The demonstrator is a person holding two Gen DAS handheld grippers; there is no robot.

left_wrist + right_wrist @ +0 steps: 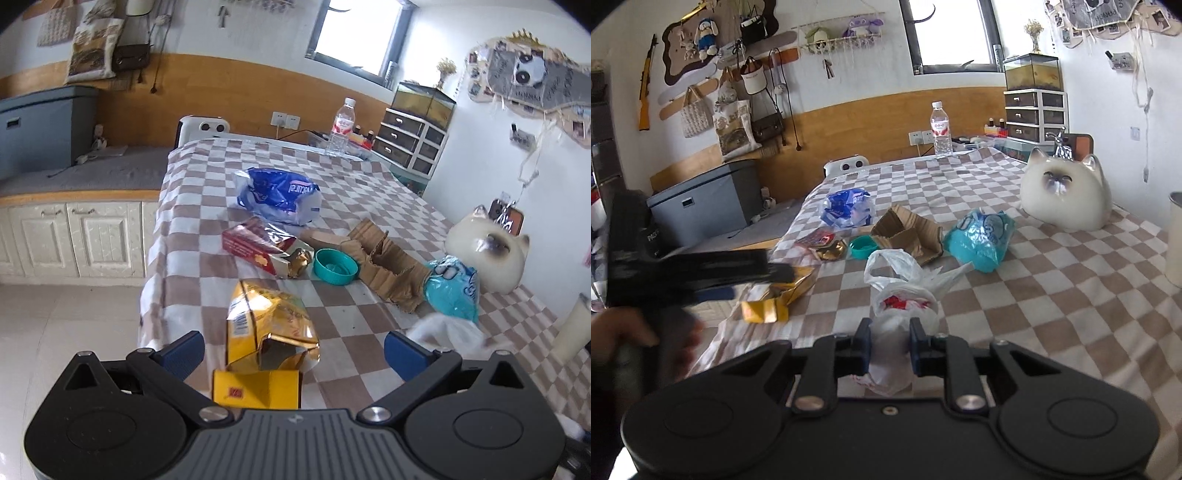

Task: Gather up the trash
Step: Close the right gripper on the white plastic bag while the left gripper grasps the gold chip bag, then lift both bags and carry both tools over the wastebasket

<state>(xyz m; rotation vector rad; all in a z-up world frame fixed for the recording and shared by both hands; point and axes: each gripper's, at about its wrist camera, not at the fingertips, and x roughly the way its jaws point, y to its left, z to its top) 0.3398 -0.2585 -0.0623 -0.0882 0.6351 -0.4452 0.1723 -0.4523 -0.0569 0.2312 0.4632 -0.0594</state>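
Note:
Trash lies on a checked tablecloth (354, 184). My left gripper (293, 350) is open, its fingers either side of a crumpled yellow and gold snack box (269, 328), not touching it. The box also shows in the right wrist view (775, 299), with the blurred left gripper (701, 273) above it. My right gripper (888, 347) is shut on a white plastic bag (901, 291) with red trash inside. Further off lie a red snack box (258, 247), a teal lid (336, 266), torn cardboard (388, 266), a blue bag (280, 195) and a teal bag (450, 291).
A ceramic cat (1067, 192) sits at the table's right. A water bottle (941, 129) stands at the far end, drawers (1034, 114) behind it. A white cylinder (1174, 240) stands at the right edge. The table's left edge drops to a tiled floor (55, 325) and cabinets (74, 240).

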